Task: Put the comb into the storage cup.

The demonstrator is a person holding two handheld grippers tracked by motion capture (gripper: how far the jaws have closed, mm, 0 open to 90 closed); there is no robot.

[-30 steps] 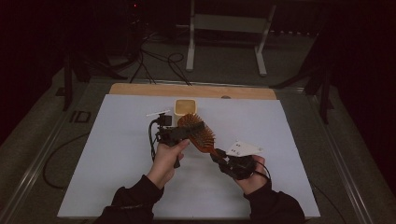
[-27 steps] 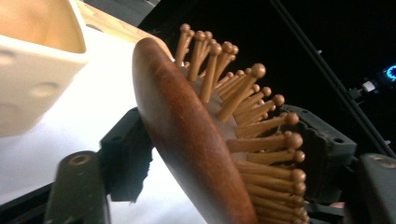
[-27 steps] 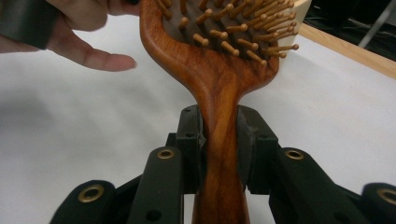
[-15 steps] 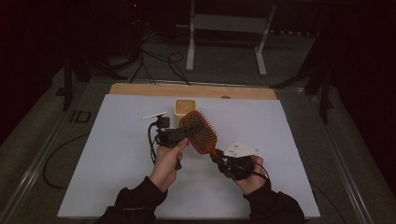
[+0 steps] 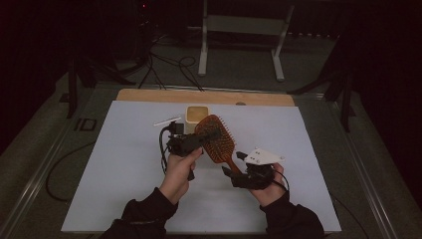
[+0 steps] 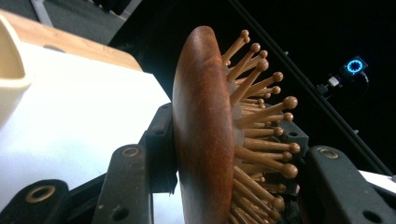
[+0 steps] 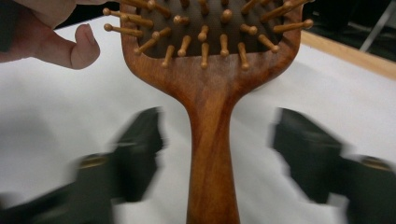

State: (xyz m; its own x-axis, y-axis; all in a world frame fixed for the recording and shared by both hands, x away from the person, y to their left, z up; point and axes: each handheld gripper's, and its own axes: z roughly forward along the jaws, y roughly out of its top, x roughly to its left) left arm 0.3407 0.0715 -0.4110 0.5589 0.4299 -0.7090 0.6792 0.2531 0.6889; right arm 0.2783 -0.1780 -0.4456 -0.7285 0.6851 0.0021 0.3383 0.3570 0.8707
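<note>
At the centre of the white-covered counter, a wooden paddle hairbrush is held above the surface between the two units. Left hand-held gripper, gripped by the person's left hand, points toward 3 o'clock and clamps the brush head: in the left gripper view, one jaw presses the smooth reddish back of the hairbrush and the other sits against the ball-tipped wooden bristles. Right hand-held gripper, held by the right hand at roughly 5 o'clock from the brush, points toward 11 o'clock at the handle. In the right gripper view the handle runs up the middle of the frame between the two jaws, which stand wide apart on either side with clear gaps and appear motion-blurred; the thumb of the left hand appears at the upper left. A cream square container stands on the counter at 12 o'clock from the brush head, just beyond it, and a thin white stick lies at 9 o'clock from the container.
</note>
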